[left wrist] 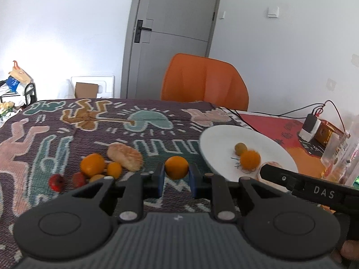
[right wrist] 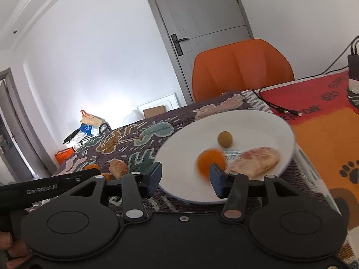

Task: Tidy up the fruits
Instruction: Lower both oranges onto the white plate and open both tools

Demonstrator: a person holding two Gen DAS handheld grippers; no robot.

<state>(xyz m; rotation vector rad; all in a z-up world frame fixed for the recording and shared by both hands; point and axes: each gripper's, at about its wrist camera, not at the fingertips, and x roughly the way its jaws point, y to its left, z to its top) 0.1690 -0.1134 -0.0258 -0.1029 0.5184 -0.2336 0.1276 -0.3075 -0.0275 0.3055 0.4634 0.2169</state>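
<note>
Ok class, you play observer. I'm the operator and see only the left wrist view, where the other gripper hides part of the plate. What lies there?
Observer: A pale pinkish lump lies on the white plate, right of the loose orange. I cannot tell what food it is.
Operator: Is the right gripper holding anything?
Observer: No. The right gripper has its jaws apart, and the loose orange lies on the plate beside one finger, not pinched.
Operator: Anything beyond the plate's right side?
Observer: Black paw prints are printed on the orange part of the mat.
</note>
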